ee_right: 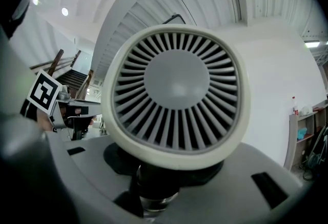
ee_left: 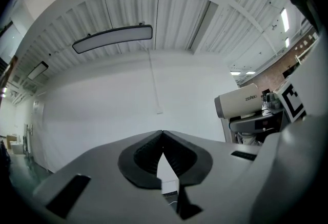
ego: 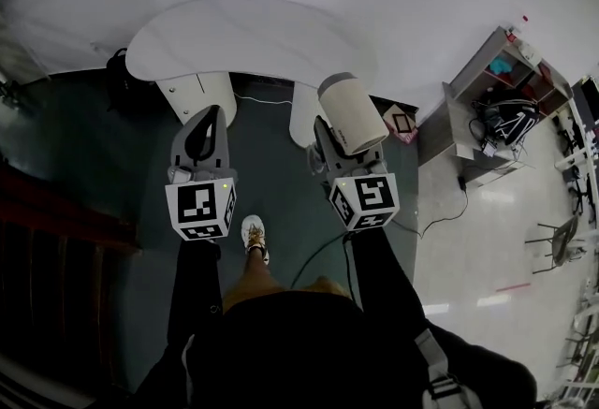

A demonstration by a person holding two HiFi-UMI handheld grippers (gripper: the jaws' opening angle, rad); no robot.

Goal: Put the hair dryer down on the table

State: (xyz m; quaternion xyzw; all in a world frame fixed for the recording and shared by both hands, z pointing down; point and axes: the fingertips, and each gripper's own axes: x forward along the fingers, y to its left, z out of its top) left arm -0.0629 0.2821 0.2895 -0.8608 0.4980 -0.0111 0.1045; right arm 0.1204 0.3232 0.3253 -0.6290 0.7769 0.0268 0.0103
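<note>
- Here, the right claw (ego: 344,153) is clamped on the dark handle of the hair dryer (ego: 353,113). In the right gripper view the claw (ee_right: 154,187) stands part-open around that handle, and the pale barrel with its slotted rear grille (ee_right: 177,89) fills the middle of the frame.
- The hair dryer stands upright above the claw, clear of any surface. In the head view it sits right of centre, just below the near rim of the counter (ego: 234,33).
- The left claw (ego: 211,122) is closed and holds nothing. In the left gripper view the dark pads (ee_left: 148,159) meet at their tips, with a thin sliver of white showing lower down.
- Both claws point level toward the counter, side by side and apart. Each marker cube (ego: 200,208) faces the head camera.
- The left gripper view also shows the hair dryer (ee_left: 238,102) at the right of the frame.
- The counter is a white, rounded top in the upper middle of the head view, bare across its surface. Its curved near edge runs above both claws, and two white pedestals (ego: 198,94) stand beneath it.
- A dark floor (ego: 271,173) lies between the person and the counter, crossed by a thin cable (ego: 318,253). A shoe (ego: 255,235) shows between the arms.
- A shelf unit (ego: 487,108) with clutter stands well apart at the right of the frame.
</note>
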